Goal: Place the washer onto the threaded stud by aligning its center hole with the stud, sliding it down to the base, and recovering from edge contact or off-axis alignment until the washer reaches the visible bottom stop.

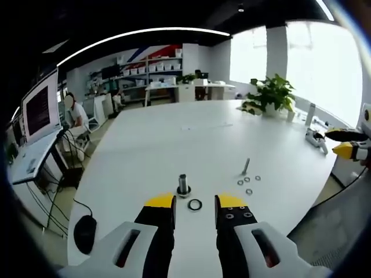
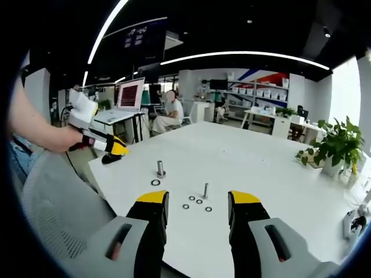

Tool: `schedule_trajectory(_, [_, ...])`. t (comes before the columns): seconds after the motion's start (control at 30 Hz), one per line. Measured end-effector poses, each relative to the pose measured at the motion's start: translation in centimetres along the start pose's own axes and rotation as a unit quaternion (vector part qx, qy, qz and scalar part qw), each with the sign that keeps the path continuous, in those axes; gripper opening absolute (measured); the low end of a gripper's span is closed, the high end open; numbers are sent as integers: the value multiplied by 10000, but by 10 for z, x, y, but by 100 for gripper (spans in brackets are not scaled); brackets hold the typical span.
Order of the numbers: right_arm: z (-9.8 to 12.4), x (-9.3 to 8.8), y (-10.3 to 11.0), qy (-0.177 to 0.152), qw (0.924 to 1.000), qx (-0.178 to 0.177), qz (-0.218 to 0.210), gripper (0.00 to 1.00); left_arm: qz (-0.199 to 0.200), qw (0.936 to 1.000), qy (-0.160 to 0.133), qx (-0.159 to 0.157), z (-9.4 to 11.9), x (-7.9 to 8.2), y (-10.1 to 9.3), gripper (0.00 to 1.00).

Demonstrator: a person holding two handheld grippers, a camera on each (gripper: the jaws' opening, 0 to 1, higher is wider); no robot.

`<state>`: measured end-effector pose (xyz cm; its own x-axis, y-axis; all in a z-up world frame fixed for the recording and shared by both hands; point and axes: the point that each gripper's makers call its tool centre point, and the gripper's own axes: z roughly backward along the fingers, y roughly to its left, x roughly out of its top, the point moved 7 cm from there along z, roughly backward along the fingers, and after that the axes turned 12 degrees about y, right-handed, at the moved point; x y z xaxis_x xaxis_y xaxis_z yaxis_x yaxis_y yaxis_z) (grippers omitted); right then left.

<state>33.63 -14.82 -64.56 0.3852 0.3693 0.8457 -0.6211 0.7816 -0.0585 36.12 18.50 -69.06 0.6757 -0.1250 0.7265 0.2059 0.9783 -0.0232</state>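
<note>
A short upright threaded stud point(image 1: 184, 184) stands on the white table point(image 1: 174, 139), and a dark ring washer point(image 1: 195, 204) lies flat just beside its base. My left gripper point(image 1: 195, 202) is open, its yellow-tipped jaws either side of the washer and above it. In the right gripper view the stud point(image 2: 160, 168) and washer point(image 2: 155, 182) sit left of centre. My right gripper point(image 2: 199, 198) is open and holds nothing. The left gripper point(image 2: 117, 149) comes in there from the left, held by a hand. The right gripper point(image 1: 342, 142) shows at the far right edge of the table.
A thin bolt point(image 1: 246, 167) stands with several small washers point(image 1: 249, 191) around it, right of the stud. A potted plant point(image 1: 269, 95) is at the far right, a black mouse point(image 1: 85, 233) at the near left edge. A mesh chair point(image 2: 52, 202) stands beside the table.
</note>
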Motion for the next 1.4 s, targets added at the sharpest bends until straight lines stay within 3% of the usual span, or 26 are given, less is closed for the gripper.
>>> schedule_trajectory(0.3, [-1, -1, -1, 29, 10000, -23, 2, 43, 88, 9982, 547, -240, -20, 0, -2, 24])
schedule_trajectory(0.6, [-1, -2, -1, 75, 10000, -48, 8, 43, -208, 9926, 1128, -395, -41, 1, -16, 24])
schedule_trajectory(0.93, [-2, -3, -2, 118, 9999, -96, -17, 43, -493, 9829, 1692, -528, -61, 1, -32, 24])
schedule_trajectory(1.17, [-2, -3, -3, 144, 9998, -124, -27, 43, -706, 9733, 2115, -546, -79, -2, -32, 24])
schedule_trajectory(1.4, [-2, -4, -5, 183, 9997, -156, -46, 43, -818, 9672, 2355, -490, -97, -3, -26, 24])
